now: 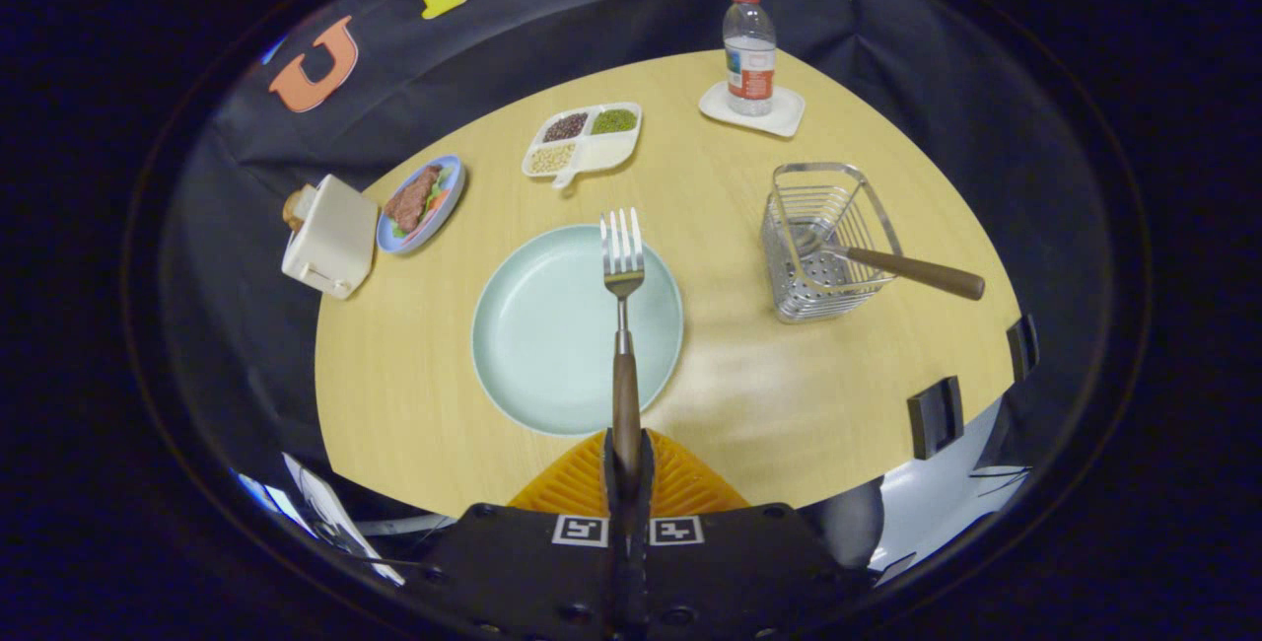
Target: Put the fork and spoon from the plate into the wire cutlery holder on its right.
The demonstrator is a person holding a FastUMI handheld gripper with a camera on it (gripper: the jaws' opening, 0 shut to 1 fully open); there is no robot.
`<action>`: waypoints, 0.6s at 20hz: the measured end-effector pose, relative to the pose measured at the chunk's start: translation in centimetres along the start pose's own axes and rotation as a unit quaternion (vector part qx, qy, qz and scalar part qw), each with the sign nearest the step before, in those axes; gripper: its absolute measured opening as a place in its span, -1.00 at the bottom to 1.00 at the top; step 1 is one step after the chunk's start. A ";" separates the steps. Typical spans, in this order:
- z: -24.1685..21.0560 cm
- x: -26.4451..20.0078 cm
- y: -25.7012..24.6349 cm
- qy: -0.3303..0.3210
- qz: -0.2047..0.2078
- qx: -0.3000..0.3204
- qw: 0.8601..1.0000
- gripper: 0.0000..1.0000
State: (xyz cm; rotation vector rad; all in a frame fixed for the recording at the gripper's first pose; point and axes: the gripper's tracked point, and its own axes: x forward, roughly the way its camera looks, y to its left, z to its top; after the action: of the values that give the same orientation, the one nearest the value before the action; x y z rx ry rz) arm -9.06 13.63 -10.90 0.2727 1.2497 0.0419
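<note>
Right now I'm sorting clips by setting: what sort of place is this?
Likely a staged dining table in a recording booth: a plate, food dishes and a wire cutlery holder on a wooden table against black cloth. The tool holds a fork.

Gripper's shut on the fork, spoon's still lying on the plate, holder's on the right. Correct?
Not quite: the spoon is not on the plate. In the gripper view it already sits in the wire cutlery holder, bowl down, brown handle leaning out over the rim. The rest holds: the gripper is shut on the fork, held over the plate, and the holder stands to the plate's right.
</note>
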 end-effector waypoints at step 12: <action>3.8 -5.1 -8.5 -0.013 -0.027 0.023 0.999 -0.99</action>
State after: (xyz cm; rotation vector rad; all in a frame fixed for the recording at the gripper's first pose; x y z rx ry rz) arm -8.13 3.81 -7.05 0.2792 1.2328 -0.0372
